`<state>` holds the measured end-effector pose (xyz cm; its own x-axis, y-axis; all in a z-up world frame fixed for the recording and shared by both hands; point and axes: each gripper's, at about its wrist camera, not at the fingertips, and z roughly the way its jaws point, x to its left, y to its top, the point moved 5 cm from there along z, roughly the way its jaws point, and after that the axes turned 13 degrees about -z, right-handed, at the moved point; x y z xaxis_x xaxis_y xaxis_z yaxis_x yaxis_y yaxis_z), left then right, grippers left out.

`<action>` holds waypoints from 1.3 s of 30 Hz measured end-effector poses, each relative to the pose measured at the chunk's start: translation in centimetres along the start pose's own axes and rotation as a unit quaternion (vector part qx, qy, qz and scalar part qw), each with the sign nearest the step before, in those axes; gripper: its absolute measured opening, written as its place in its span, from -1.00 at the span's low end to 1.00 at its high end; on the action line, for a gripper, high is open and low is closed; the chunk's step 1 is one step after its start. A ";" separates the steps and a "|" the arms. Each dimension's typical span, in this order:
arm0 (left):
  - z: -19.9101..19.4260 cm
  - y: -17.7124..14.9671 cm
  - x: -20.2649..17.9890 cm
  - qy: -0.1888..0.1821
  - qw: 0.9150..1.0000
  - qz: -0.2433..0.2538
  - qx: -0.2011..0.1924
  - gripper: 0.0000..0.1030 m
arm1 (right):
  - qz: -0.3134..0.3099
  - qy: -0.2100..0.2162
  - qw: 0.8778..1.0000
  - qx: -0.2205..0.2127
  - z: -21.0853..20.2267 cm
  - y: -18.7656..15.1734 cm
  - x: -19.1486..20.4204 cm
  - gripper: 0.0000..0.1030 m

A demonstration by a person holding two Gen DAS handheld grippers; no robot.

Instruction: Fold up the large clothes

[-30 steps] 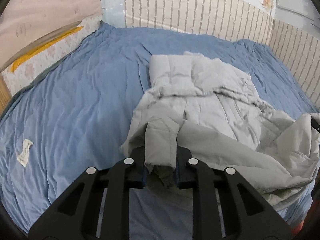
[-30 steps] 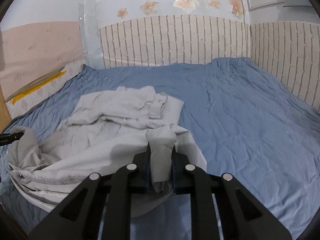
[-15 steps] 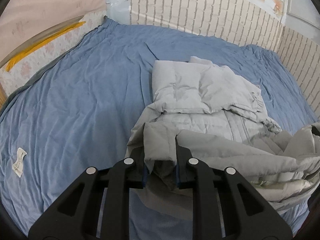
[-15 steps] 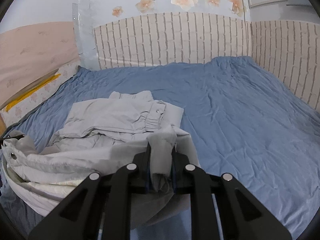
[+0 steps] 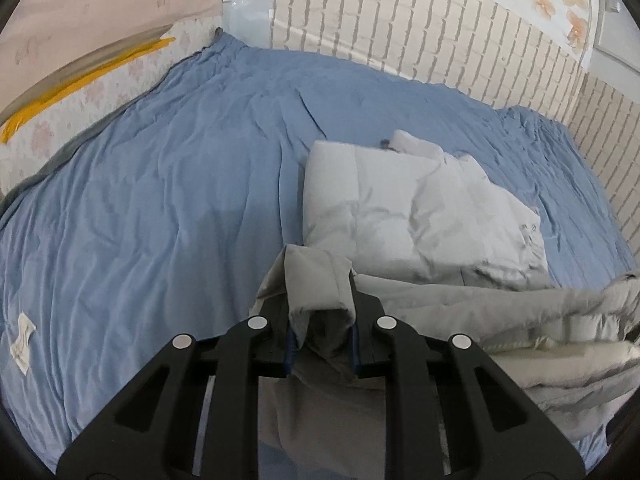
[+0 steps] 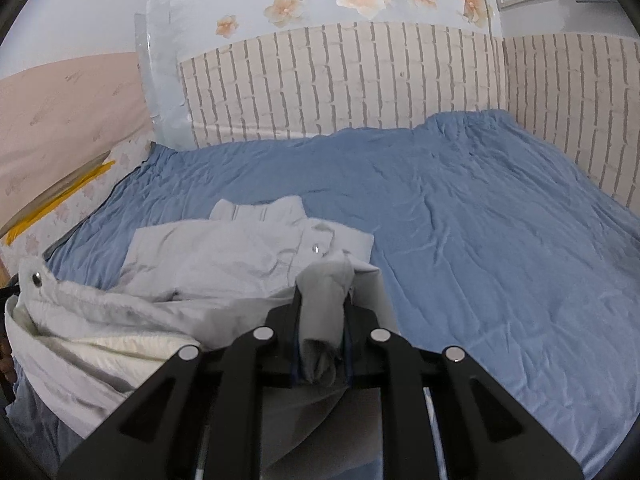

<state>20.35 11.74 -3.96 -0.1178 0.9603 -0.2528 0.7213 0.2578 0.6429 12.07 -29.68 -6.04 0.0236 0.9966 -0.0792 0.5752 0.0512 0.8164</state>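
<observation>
A light grey padded jacket (image 5: 416, 208) lies on the blue bed sheet (image 5: 160, 200), its far part folded flat with the collar at the back. My left gripper (image 5: 320, 300) is shut on a bunched corner of the jacket's near hem, lifted off the sheet. My right gripper (image 6: 322, 316) is shut on the hem's other corner. Between the two, the hem hangs in a loose band over the jacket (image 6: 224, 256), showing its cream lining (image 6: 100, 344). A metal snap (image 6: 37, 279) marks the corner at the left edge of the right wrist view.
Brick-pattern panels (image 6: 340, 80) line the bed (image 6: 500, 220) at the back and right. A pink headboard with yellow tape (image 5: 84, 68) runs along the left. A small white label (image 5: 22, 336) lies on the sheet at the near left.
Both grippers have carried the held hem forward over the jacket toward the collar. The folded far part looks closer and larger, and the hem band has bunched up between them.
</observation>
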 end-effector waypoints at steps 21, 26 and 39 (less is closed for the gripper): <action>9.3 13.8 -8.7 0.053 0.994 0.078 -0.053 -0.62 | -0.020 -0.038 0.999 0.031 13.6 12.0 -2.7 -0.70; 11.2 12.4 -8.5 0.075 0.991 0.100 -0.044 -0.15 | 0.006 -0.022 0.999 0.046 14.7 11.0 -3.0 -0.51; 5.9 11.3 -4.4 0.087 0.986 0.129 -0.064 0.94 | 0.000 -0.026 0.998 0.059 10.6 10.2 -6.6 0.87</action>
<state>33.06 9.83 0.17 -0.0644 0.9966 0.0513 0.6519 0.0031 0.7583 26.43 -36.42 -3.28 0.0643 0.9916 -0.1121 0.6672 0.0408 0.7438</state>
